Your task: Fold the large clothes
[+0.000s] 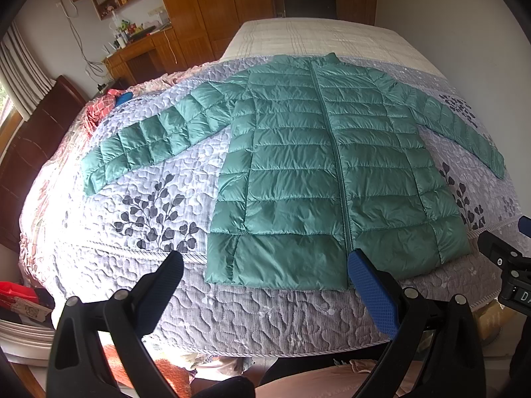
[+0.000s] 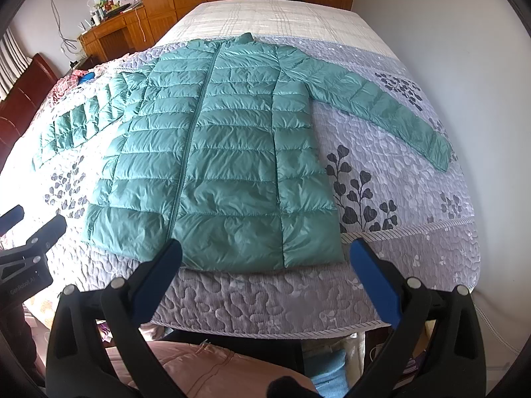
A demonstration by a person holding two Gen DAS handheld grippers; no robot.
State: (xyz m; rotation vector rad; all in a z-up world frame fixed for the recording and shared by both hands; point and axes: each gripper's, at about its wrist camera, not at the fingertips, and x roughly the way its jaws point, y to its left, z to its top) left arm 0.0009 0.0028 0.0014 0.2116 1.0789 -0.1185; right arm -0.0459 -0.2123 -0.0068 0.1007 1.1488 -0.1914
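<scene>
both grippers wide apart, empty; green quilted jacket [image 1: 308, 172] flat, zipped, sleeves spread on quilt [image 1: 232, 315]

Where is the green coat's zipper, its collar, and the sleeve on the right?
zipper [image 2: 195, 112], right wrist view, middle of the zip line.
collar [image 2: 245, 37], right wrist view, top edge.
right-hand sleeve [image 2: 391, 109], right wrist view, mid-sleeve.

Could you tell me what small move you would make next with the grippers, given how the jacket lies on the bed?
I would probably bring the left gripper out to the cuff of the left sleeve. The green jacket lies flat and zipped on the quilt, both sleeves spread wide, nothing folded yet. Both grippers hang open near the hem, the right gripper holding nothing either.
</scene>
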